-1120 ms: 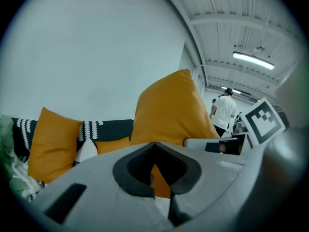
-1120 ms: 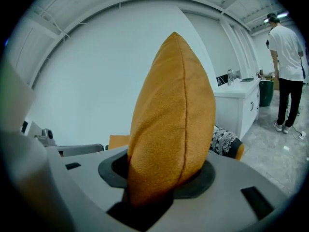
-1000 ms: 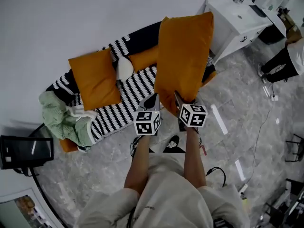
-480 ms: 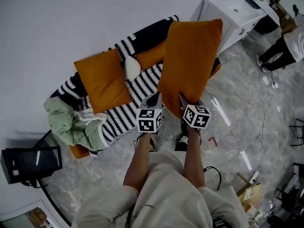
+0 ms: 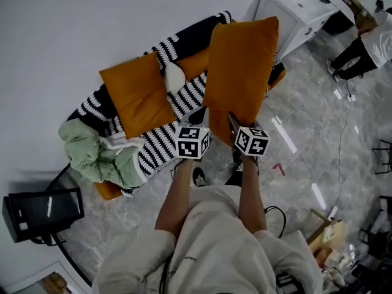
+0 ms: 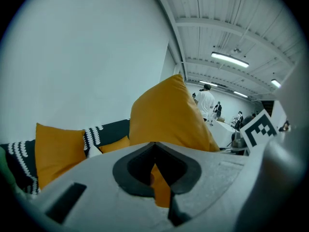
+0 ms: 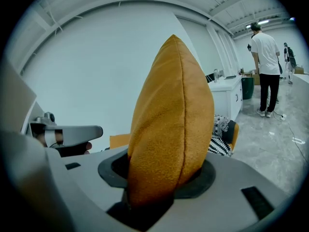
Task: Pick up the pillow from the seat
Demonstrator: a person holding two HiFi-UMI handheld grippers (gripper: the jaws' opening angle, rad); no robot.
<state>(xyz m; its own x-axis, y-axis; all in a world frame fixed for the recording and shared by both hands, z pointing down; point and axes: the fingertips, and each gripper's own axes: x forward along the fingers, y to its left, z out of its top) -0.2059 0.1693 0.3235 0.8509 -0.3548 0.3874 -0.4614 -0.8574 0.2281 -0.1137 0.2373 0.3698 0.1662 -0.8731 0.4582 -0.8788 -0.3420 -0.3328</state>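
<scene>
A large orange pillow (image 5: 239, 72) hangs upright in the air in front of the sofa, held by its lower edge. My left gripper (image 5: 199, 117) is shut on the pillow's lower left corner; in the left gripper view a strip of the orange pillow (image 6: 169, 115) sits pinched between the dark pads of that gripper (image 6: 155, 177). My right gripper (image 5: 234, 122) is shut on the lower right part. In the right gripper view the pillow (image 7: 171, 120) fills the gap of the right gripper (image 7: 154, 190) and rises edge-on above it.
The sofa (image 5: 160, 141) has a black-and-white striped cover, a second orange pillow (image 5: 136, 100), a small white cushion (image 5: 174, 77) and a green blanket (image 5: 92, 155). A white cabinet (image 5: 294, 11) stands to the right. A person (image 5: 367, 41) stands beyond it. A black screen (image 5: 43, 208) is at left.
The pillow stays raised in both grippers. The view has swung a little, so the sofa sits further right in the picture and the person has shifted toward the top right corner.
</scene>
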